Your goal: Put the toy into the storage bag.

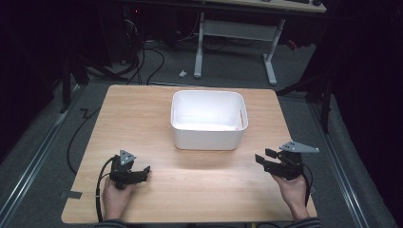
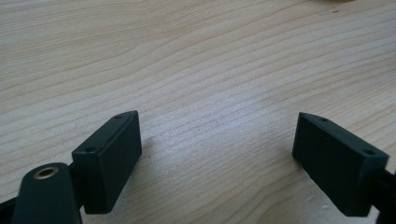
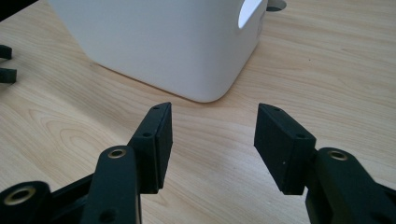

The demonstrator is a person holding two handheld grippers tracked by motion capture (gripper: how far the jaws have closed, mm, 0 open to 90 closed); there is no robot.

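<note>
A white plastic bin [image 1: 208, 121] with cut-out handles stands at the middle of the wooden table [image 1: 138, 114], and its inside looks bare. My left gripper [image 1: 145, 172] rests low at the table's near left, pointing right. Its jaws [image 2: 217, 116] stand wide apart over bare wood with nothing between them. My right gripper [image 1: 264, 156] hovers at the near right, pointing left toward the bin's near right corner [image 3: 205, 88]. It is open [image 3: 215, 108], the jaws partly spread and holding nothing. The left gripper's jaw tips [image 3: 5, 63] peek in at the far left of the right gripper view.
Bare wood stretches between the two grippers in front of the bin. Beyond the table's far edge are a grey floor with cables [image 1: 152, 57] and a white desk frame [image 1: 237, 33]. Metal rails [image 1: 33, 161] run along both sides of the table.
</note>
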